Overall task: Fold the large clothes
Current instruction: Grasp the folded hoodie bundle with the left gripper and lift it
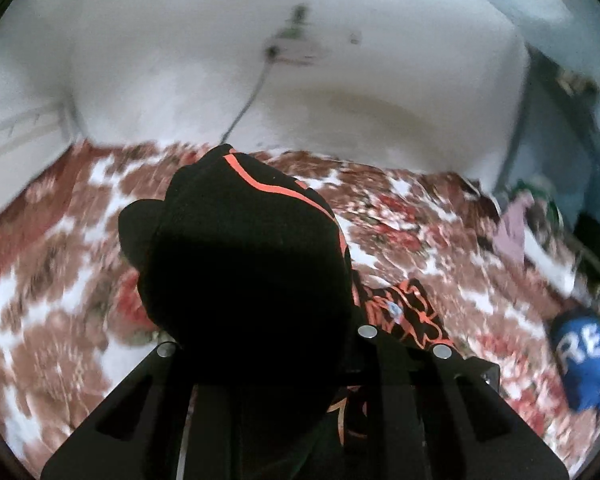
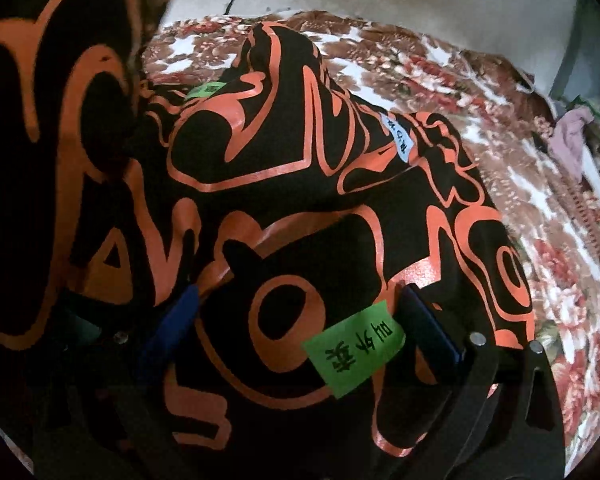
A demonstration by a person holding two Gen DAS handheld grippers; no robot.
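Both fisheye views are dim and curved at their black rims, the left one smeared with motion blur, the dark cloth nearest the lens underexposed.

Bed [image 1: 60, 280] covered edge to edge by a floral blanket [image 2: 532, 216], red-brown blooms on white, pushed up against a pale wall at its far side. Lying directly on it: a black garment with orange lettering [image 2: 284, 168], rumpled and spread over the near part, bearing a green tag [image 2: 354, 354] with black characters and a small pale label [image 2: 398, 140]; a blue garment with white letters "RE" [image 1: 586, 360] at the right edge. A heap of mixed clothes [image 1: 516, 228], one piece pinkish, sits at the far right corner, blurred.
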